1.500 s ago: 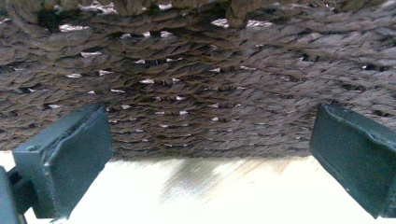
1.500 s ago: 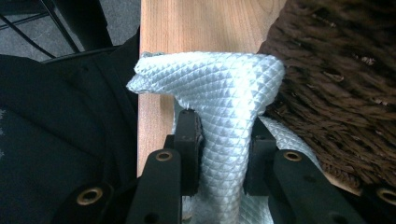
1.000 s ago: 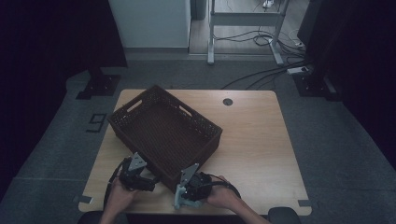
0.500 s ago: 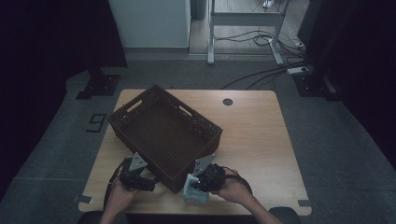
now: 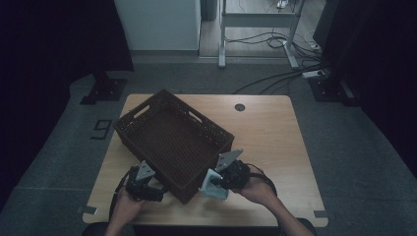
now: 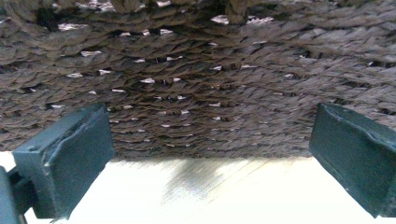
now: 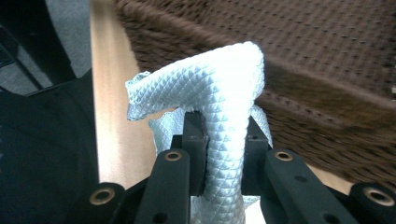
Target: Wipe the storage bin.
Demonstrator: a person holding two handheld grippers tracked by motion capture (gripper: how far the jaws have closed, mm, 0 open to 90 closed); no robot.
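Note:
A dark woven basket [image 5: 169, 135] sits slanted on the wooden table [image 5: 265, 128]. At its near right corner my right gripper [image 5: 219, 181] is shut on a pale, quilted cloth [image 5: 211, 189] and holds it off the table. In the right gripper view the cloth [image 7: 224, 93] runs up between the pads and folds over above them, with the basket's rim [image 7: 327, 56] just behind. My left gripper [image 5: 158, 189] rests at the basket's near left side. Its jaws [image 6: 205, 158] stand wide open against the woven wall [image 6: 205, 84], low over the tabletop [image 6: 210, 196], with nothing between them.
A small round hole [image 5: 239, 107] marks the table's far side. Bare wood lies right of the basket. Beyond the table are a white cabinet [image 5: 160, 19], a metal frame [image 5: 255, 22] and cables [image 5: 275, 78] on the floor.
My right gripper has moved right and up with the cloth, from the basket's near corner toward its right side. The left gripper has stayed where it was.

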